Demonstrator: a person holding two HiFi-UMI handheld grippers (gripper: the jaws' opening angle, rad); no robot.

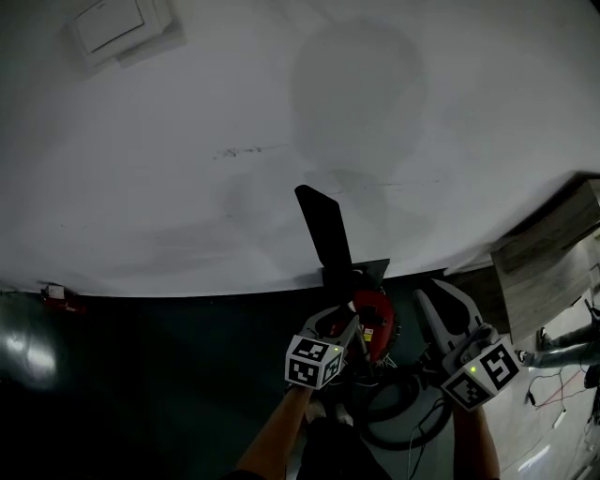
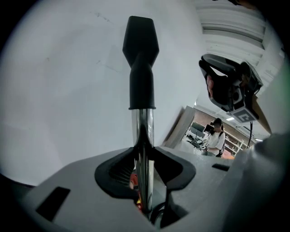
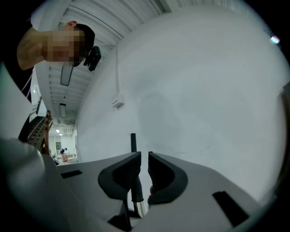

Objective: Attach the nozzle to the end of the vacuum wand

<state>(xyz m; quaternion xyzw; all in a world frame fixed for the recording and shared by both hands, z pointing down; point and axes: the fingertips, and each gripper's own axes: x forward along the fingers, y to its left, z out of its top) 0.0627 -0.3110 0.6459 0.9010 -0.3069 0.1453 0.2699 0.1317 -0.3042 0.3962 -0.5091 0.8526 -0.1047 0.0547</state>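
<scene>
A workshop-like lab: a person (image 2: 218, 137) at monitors (image 2: 198, 130), ceiling strip lights (image 3: 62, 110), loose cables (image 1: 555, 382)

No text was readable: the label (image 1: 368, 332) on the red vacuum body (image 1: 375, 307) was too small, and the left cube (image 1: 314, 361) and right cube (image 1: 481, 373) showed only square markers.

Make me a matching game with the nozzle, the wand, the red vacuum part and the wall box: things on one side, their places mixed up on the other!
1 black plastic nozzle
2 shiny metal wand
3 red vacuum body
4 white square wall box

A high on the white wall
B between the fingers of the left gripper
C low down, over the dark floor
D on the wand's far end

Pairs: 1-D, 2-B, 3-C, 4-A
</scene>
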